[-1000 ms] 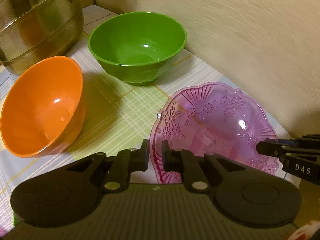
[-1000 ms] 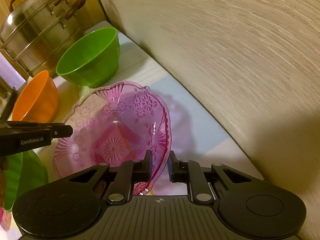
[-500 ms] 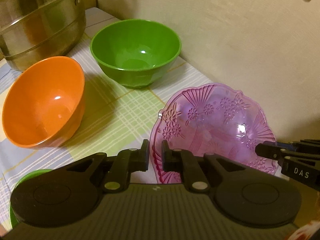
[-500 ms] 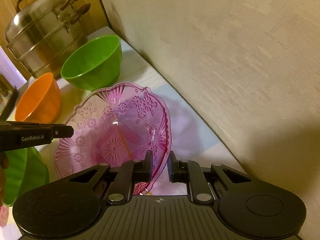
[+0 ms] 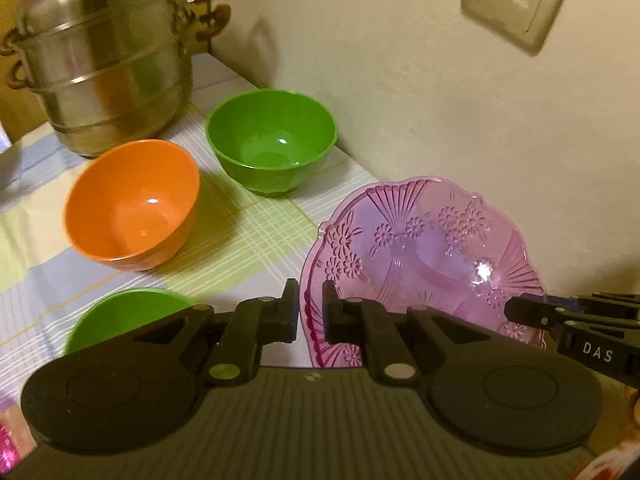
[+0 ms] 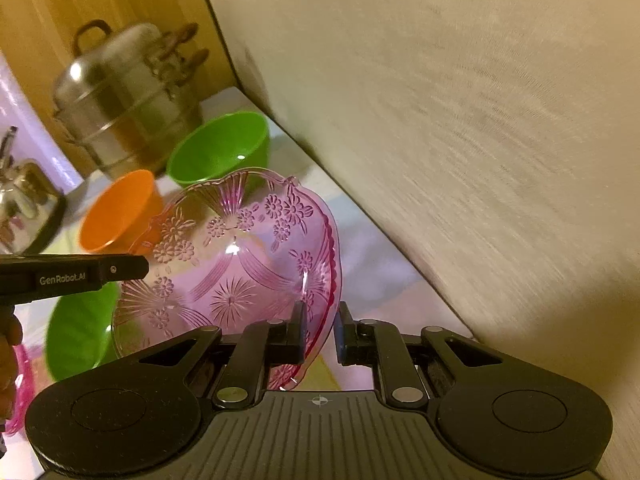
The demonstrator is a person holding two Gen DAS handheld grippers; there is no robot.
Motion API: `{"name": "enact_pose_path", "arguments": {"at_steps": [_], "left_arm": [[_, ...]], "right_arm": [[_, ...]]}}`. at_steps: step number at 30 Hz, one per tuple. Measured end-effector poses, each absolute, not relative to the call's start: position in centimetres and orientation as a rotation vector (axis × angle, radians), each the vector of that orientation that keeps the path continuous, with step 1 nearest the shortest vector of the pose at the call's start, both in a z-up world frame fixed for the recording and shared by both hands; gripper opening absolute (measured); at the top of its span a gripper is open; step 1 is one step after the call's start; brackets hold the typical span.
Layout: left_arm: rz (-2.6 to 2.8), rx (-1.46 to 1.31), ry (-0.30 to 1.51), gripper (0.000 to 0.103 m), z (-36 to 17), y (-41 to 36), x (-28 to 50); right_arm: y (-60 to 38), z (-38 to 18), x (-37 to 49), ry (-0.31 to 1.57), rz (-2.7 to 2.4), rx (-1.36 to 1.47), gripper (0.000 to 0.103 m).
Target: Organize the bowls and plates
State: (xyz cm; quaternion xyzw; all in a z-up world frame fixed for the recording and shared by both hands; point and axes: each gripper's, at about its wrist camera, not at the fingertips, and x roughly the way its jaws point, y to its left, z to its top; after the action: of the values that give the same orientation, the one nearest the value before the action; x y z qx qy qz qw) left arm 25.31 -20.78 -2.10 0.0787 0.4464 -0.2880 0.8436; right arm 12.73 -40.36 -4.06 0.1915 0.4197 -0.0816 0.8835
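A pink see-through patterned plate (image 5: 424,256) hangs tilted above the table, held from two sides. My left gripper (image 5: 311,312) is shut on its left rim; my right gripper (image 6: 320,330) is shut on its right rim. The plate (image 6: 232,276) fills the middle of the right wrist view, where the left gripper's fingers (image 6: 116,270) reach in from the left edge. On the checked cloth stand an orange bowl (image 5: 132,204), a green bowl (image 5: 272,144) behind it, and another green bowl (image 5: 120,312) partly hidden by my left gripper.
A tall steel steamer pot (image 5: 104,64) stands at the back left corner. A cream wall (image 5: 440,100) with a socket plate (image 5: 516,4) runs close along the table's right side. A pink item (image 6: 20,384) shows at the lower left edge of the right wrist view.
Both grippers have risen with the plate between them. The bowls and pot now look smaller and lower, and a second green bowl has come into the left wrist view.
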Motion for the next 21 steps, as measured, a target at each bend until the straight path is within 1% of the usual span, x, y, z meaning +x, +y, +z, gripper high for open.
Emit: {"name": "enact_pose_path", "arguments": {"at_steps": [6, 13, 21], "left_arm": [[-0.58, 0.139, 0.906, 0.01, 0.8, -18.0, 21.8], [-0.509, 0.092, 0.873, 0.01, 2.8, -13.7, 17.5], [-0.402, 0.029, 0.86, 0.01, 3.5, -7.2, 13.1]], "right_arm": [[-38.5, -1.8, 9.9, 0.843, -0.132, 0.404, 0.014], [-35.5, 0.3, 7.4, 0.822, -0.073, 0.38, 0.014], [-30.3, 0.8, 5.2, 0.842, 0.034, 0.341, 0.014]]}}
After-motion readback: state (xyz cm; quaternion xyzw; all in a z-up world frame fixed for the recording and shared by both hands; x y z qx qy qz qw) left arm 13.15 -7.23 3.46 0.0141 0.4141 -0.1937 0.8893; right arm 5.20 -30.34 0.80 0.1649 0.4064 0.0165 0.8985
